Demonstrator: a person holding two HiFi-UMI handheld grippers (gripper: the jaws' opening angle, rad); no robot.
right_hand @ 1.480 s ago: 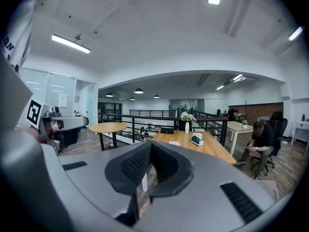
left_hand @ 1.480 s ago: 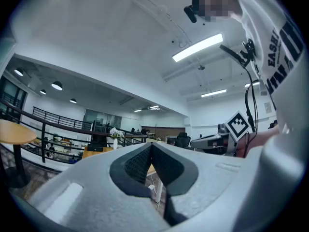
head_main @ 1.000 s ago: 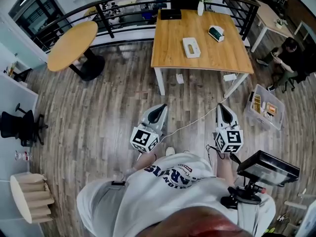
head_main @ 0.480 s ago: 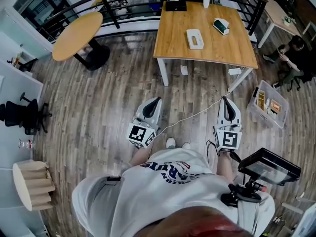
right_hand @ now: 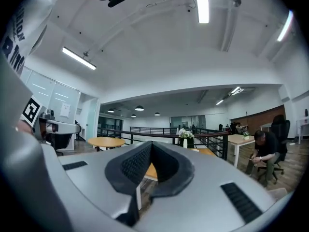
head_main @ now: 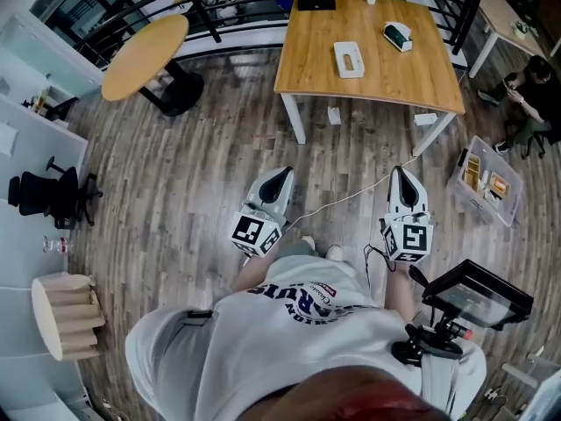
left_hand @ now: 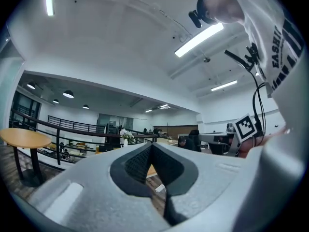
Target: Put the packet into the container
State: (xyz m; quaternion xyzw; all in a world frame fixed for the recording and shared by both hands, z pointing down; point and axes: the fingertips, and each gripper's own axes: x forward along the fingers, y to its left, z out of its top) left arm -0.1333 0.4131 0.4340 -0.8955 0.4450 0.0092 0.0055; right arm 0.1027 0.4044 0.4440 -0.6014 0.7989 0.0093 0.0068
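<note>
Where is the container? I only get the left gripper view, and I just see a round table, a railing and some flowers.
Observer: The head view shows a clear container on the floor, right of the wooden table.
Operator: Is anything inside it?
Observer: Yes, small orange and white things, too small to name.
Operator: Are the right tongs holding something?
Observer: No, the right gripper view shows the right tongs shut and empty.
</note>
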